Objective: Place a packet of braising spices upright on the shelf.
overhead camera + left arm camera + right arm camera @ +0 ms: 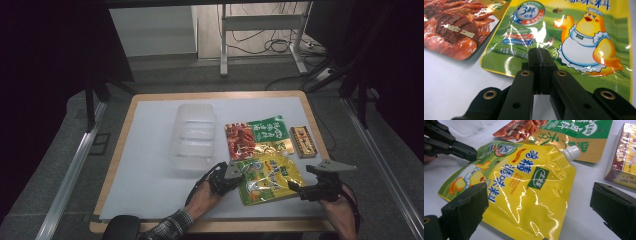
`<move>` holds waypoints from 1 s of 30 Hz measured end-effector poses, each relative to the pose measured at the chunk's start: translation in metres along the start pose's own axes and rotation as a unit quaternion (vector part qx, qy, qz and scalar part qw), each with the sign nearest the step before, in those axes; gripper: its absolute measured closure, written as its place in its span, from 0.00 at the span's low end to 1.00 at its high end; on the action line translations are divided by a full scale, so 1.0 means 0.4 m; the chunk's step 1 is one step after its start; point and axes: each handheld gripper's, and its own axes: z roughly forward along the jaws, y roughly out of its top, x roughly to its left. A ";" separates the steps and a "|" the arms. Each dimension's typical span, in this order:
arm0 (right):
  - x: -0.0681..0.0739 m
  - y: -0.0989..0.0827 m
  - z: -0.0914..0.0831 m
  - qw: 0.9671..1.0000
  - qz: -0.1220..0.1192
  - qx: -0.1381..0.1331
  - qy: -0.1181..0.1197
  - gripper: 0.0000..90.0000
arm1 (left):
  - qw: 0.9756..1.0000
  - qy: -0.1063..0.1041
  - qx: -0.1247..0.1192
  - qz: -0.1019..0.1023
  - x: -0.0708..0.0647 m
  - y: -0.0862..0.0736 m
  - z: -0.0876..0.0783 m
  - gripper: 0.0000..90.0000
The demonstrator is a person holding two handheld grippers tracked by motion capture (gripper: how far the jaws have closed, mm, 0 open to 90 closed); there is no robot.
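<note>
A yellow spouted pouch [270, 179] printed with a cartoon chick lies flat on the white table top, near the front. My left gripper [238, 178] is shut, and its joined tips [539, 53] lie over the pouch's [584, 45] left edge; I cannot tell whether they pinch the film. In the right gripper view that same left gripper [470, 153] touches the pouch's [524, 185] far corner. My right gripper [539, 192] is open, its jaws spread wide on either side of the pouch's near end, off its surface. From above, the right gripper [298, 190] sits at the pouch's right edge.
A red and green snack packet [255, 134] lies just behind the pouch, partly under its white cap [571, 152]. A small red and yellow box [303, 141] sits to the right. A clear plastic container [195, 135] stands left of the packets. The wooden table edge [210, 227] runs close below my hands.
</note>
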 end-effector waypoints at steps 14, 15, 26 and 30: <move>-0.028 -0.009 0.032 0.997 0.053 0.039 0.032 0.00 | 1.000 -0.019 0.006 -0.022 0.007 -0.010 -0.007 1.00; -0.031 -0.008 0.037 0.997 0.056 0.046 0.036 0.00 | 1.000 -0.019 0.007 -0.022 0.007 -0.010 -0.007 1.00; -0.043 0.000 0.092 0.989 0.092 0.067 0.093 0.06 | 0.999 -0.020 0.016 -0.018 0.007 -0.009 -0.012 1.00; -0.035 0.007 0.104 0.986 0.108 0.063 0.110 0.08 | 1.000 -0.018 0.019 -0.015 0.005 -0.008 -0.013 1.00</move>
